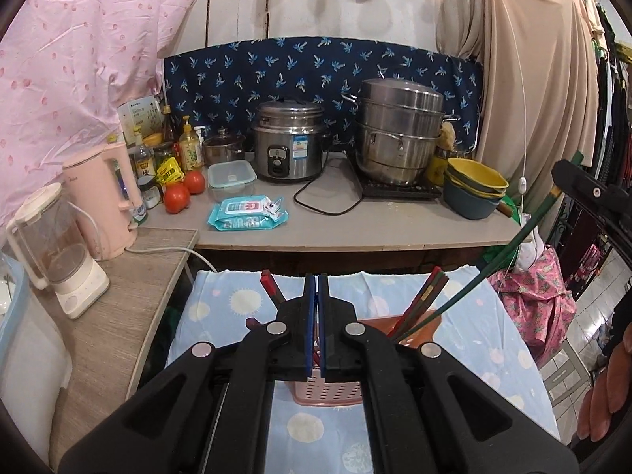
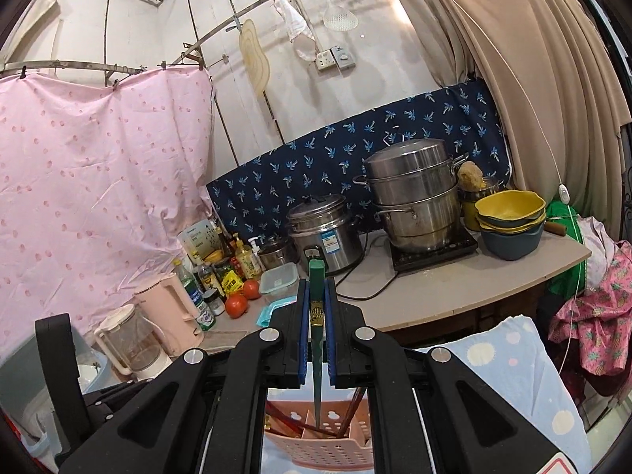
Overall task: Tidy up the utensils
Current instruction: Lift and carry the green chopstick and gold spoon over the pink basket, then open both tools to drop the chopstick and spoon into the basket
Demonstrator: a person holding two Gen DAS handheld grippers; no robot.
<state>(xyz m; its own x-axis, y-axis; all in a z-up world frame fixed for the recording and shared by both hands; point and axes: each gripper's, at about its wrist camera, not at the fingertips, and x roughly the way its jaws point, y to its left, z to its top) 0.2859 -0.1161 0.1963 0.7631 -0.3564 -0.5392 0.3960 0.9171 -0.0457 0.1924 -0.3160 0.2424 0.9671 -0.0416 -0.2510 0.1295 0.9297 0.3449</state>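
A pink perforated utensil holder (image 1: 328, 395) stands on the blue dotted cloth (image 1: 466, 339), with red and dark chopsticks (image 1: 424, 296) leaning in it. My left gripper (image 1: 317, 288) is shut and empty just above the holder. My right gripper (image 2: 316, 296) is shut on a green chopstick (image 2: 316, 339), whose tip points down into the holder (image 2: 328, 446). In the left wrist view the green chopstick (image 1: 493, 268) slants from the right gripper (image 1: 584, 189) down into the holder.
A counter (image 1: 355, 229) behind holds a rice cooker (image 1: 290, 146), a steel steamer pot (image 1: 399, 130), stacked bowls (image 1: 474, 185), tomatoes (image 1: 177, 197), wipes (image 1: 247, 213) and bottles. A blender (image 1: 55, 249) and pink kettle (image 1: 102, 205) stand left. Clothes hang right.
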